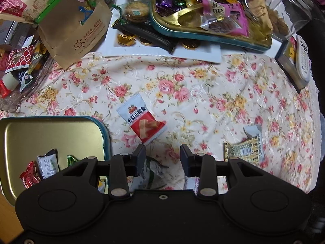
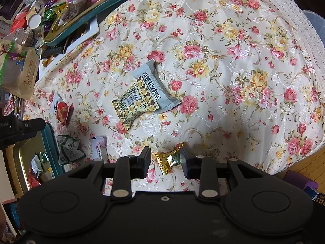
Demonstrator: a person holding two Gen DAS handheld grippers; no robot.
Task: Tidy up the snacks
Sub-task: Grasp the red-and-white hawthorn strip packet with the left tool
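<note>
A small gold foil candy (image 2: 168,159) lies crinkled on the floral tabletop (image 2: 233,65), its twisted ends flaring out, sitting between the fingers of the right gripper (image 2: 165,158). The right-hand finger touches one twisted end, the other stands just clear, so the jaws are released around it rather than clenched. Just beyond lies a grey and cream packet (image 2: 142,95) printed with a barcode and dark characters, flat on the cloth. Further left is a white and red snack packet (image 1: 142,122), also lying flat, and near it a crumpled green-grey wrapper (image 2: 70,150) beside the teal rim of a gold tin (image 1: 104,134). That tin holds a red sweet (image 1: 30,175) and a white pouch (image 1: 47,165). The left gripper (image 1: 162,156) hangs over the cloth by the tin, its jaws released and nothing pinched. At the far edge a second tin tray (image 1: 213,35) is heaped with mixed wrapped sweets, next to a brown paper bag (image 1: 71,20).
</note>
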